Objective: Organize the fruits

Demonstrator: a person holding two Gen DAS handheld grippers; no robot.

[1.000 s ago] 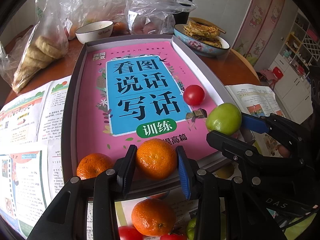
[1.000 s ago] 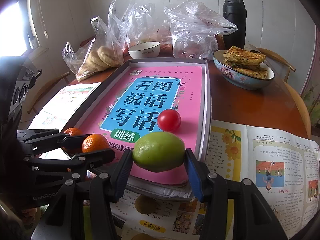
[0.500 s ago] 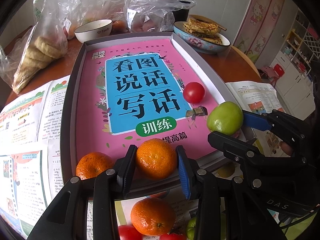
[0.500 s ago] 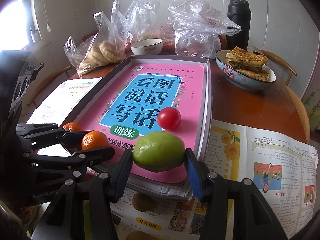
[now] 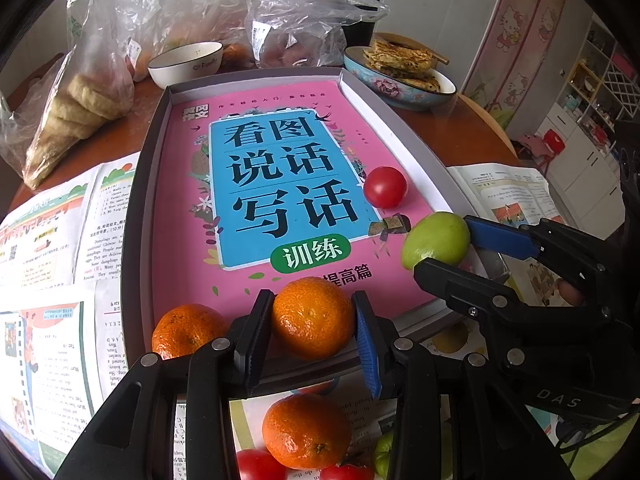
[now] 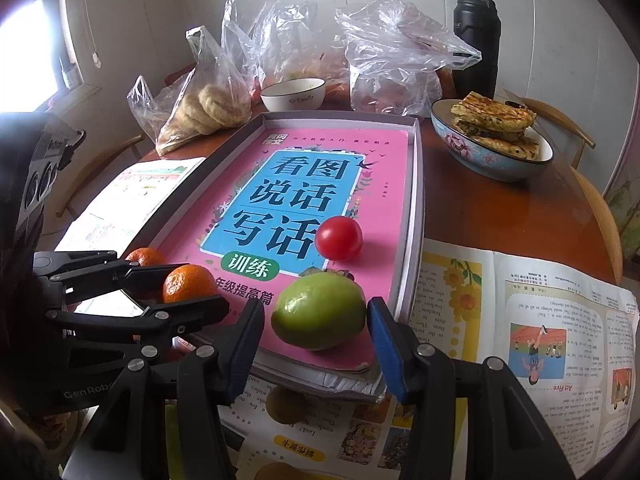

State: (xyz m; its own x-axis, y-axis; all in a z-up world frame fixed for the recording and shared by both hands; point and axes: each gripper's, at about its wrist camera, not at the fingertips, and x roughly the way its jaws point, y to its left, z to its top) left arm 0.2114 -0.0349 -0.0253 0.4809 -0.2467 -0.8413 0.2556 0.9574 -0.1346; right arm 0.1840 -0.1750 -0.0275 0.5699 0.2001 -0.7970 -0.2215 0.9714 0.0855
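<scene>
Filling the view ahead of both grippers lay a shallow grey tray on the counter, with a pink book inside it. Beyond the tray stood a blue bowl of flatbreads, a white bowl, clear plastic bags and a black flask, all well away from the fingers.

The right gripper stood partly open at the tray's near edge. A green fruit sat between its jaws on the book; the right pad met the fruit's side, while a narrow gap showed at the left pad. Just past the fruit, a red tomato rested on the book.

The left gripper was clamped on an orange mandarin, both pads pressed against its sides, above the tray's near rim. A second mandarin sat just left of the left finger, in the tray's near corner. Below the jaws, outside the tray, a third mandarin lay on open printed pages beside two more tomatoes.
</scene>
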